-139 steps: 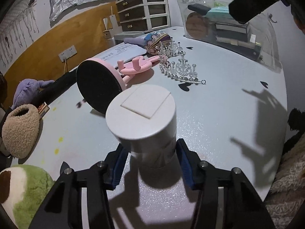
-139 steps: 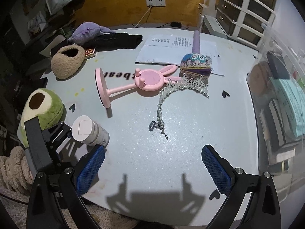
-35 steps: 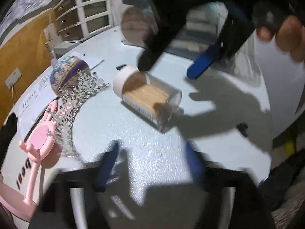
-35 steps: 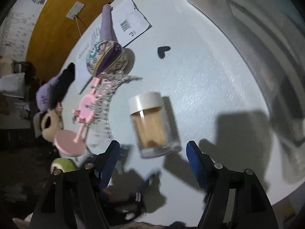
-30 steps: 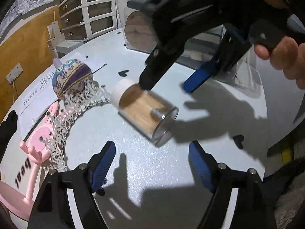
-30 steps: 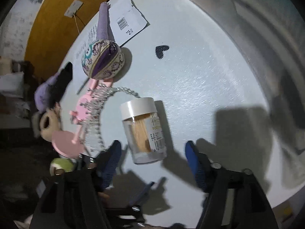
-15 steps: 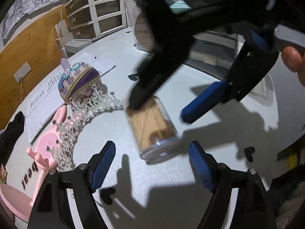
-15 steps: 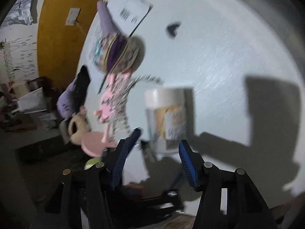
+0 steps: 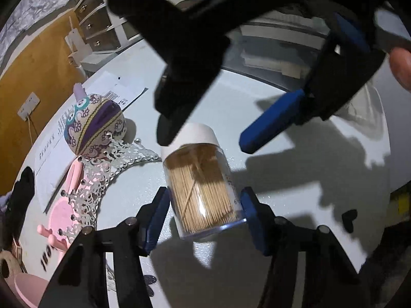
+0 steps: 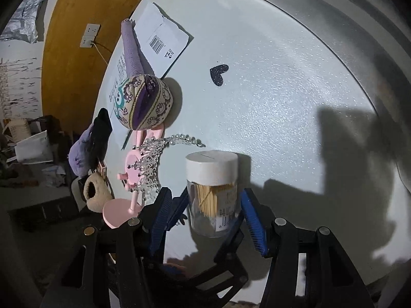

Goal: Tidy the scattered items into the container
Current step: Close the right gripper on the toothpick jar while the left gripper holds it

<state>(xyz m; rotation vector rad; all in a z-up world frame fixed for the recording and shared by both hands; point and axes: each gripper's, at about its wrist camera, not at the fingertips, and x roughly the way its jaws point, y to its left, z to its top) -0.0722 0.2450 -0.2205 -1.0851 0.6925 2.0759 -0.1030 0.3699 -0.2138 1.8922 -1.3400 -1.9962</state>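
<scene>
A clear toothpick jar (image 9: 203, 187) with a white cap is on the white table (image 9: 282, 179), cap pointing away from me. My left gripper (image 9: 204, 220) has the jar between its blue pads; the jaws are closing and both pads meet its sides near the base. My right gripper (image 10: 208, 218) hovers just above, open, its pads (image 10: 253, 220) straddling the jar (image 10: 213, 200) without pressing. It reaches in from the top of the left wrist view. The clear storage container (image 9: 269, 38) stands behind it at the table's far side.
Left of the jar lie a patterned purple ball toy (image 9: 95, 125), a silver tiara (image 9: 123, 159) and a pink stand (image 9: 64, 213). Papers (image 10: 161, 38) lie beyond the toy. Black heart stickers (image 10: 218, 74) dot the table. A person's fingertip (image 9: 400, 66) shows at the right edge.
My left gripper has moved forward around the jar and its jaws have narrowed onto it. The jar has turned its base toward me. The right gripper has come closer above it.
</scene>
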